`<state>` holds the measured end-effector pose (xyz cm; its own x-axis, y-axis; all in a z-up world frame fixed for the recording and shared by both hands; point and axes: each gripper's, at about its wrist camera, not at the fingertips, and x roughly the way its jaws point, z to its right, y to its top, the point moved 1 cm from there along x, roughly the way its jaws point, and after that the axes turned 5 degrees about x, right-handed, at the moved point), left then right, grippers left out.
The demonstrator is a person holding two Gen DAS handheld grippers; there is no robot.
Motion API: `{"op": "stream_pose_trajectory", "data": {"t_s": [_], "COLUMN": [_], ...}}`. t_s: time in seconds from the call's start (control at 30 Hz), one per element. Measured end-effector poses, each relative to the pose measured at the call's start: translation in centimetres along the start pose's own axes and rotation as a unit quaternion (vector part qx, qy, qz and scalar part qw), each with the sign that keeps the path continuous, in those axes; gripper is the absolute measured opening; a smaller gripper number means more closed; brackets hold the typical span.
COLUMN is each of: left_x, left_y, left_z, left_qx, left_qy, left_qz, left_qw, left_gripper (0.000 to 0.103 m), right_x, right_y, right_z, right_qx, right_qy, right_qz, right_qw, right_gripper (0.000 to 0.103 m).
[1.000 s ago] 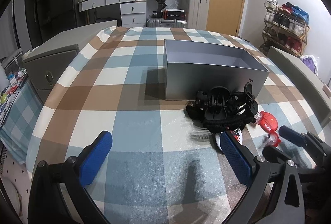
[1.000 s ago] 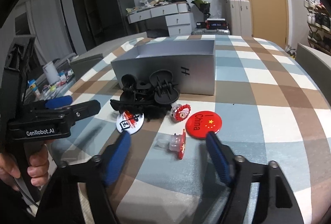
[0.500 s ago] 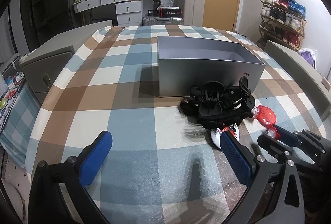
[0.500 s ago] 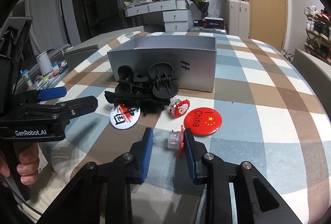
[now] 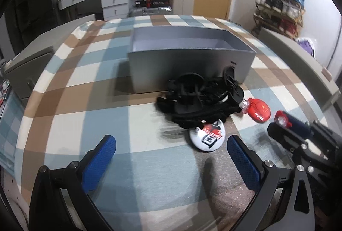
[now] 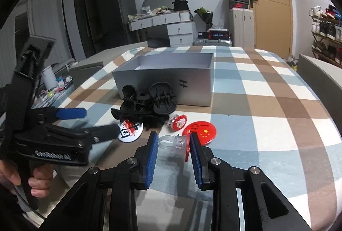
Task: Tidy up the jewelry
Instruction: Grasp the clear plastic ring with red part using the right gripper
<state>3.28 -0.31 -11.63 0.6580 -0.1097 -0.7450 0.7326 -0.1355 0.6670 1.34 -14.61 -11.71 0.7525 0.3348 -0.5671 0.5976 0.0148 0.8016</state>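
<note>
The grey box bore an "H", the red badge read "I Ch…", and the left gripper, angled down with jaws wide apart, read "GenRobot.AI". The right gripper pinched a clear-banded red ring near the table's front edge.

Hair clips heaped just before the box; badges nearer, on the tablecloth

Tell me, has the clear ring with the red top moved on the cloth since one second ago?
No. The clear ring lies at the same spot beside the red badge.
</note>
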Motion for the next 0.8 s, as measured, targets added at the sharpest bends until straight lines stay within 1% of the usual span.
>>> {"op": "stream_pose_trajectory", "data": {"t_s": [0.13,0.33,0.47,0.53,0.6,0.63,0.67,0.7,0.73,0.8], "left_x": [0.6,1.5,2.0,2.3,2.0,1.8,1.7,1.7,1.6,1.5], "left_y": [0.7,1.3,1.4,1.4,1.4,1.4,1.3,1.2,1.1,1.0], "left_z": [0.8,1.7,1.9,2.1,2.5,2.8,3.2,3.5,3.6,3.5], "left_qx": [0.01,0.034,0.036,0.04,0.052,0.06,0.069,0.075,0.074,0.067], "left_qy": [0.007,0.021,0.025,0.037,0.069,0.068,0.061,0.055,0.049,0.037], "left_qz": [-0.007,-0.028,-0.041,-0.049,-0.044,-0.042,-0.044,-0.048,-0.045,-0.048], "left_qw": [0.9999,0.9988,0.9982,0.9973,0.9953,0.995,0.9948,0.9945,0.995,0.9959], "left_gripper": [0.102,0.102,0.101,0.101,0.096,0.094,0.09,0.084,0.08,0.069], "right_x": [-0.7,-1.6,-1.8,-1.8,-1.8,-1.8,-1.8,-1.8,-1.8,-1.9], "right_y": [0.2,0.3,0.1,0.1,0.0,0.0,-0.1,0.0,0.0,0.0], "right_z": [0.6,1.0,1.3,1.5,1.7,1.8,1.9,2.0,2.1,2.2], "right_qx": [0.003,-0.004,0.0,0.004,0.006,0.006,0.007,0.009,0.011,0.015], "right_qy": [-0.009,-0.006,-0.003,0.0,0.002,0.002,0.002,0.003,0.003,0.006], "right_qz": [0.013,0.029,0.033,0.034,0.032,0.03,0.03,0.031,0.031,0.032], "right_qw": [1.0,1.0,0.999,0.999,0.999,1.0,1.0,0.999,0.999,0.999], "right_gripper": [0.028,0.028,0.029,0.029,0.029,0.029,0.029,0.029,0.029,0.029]}}
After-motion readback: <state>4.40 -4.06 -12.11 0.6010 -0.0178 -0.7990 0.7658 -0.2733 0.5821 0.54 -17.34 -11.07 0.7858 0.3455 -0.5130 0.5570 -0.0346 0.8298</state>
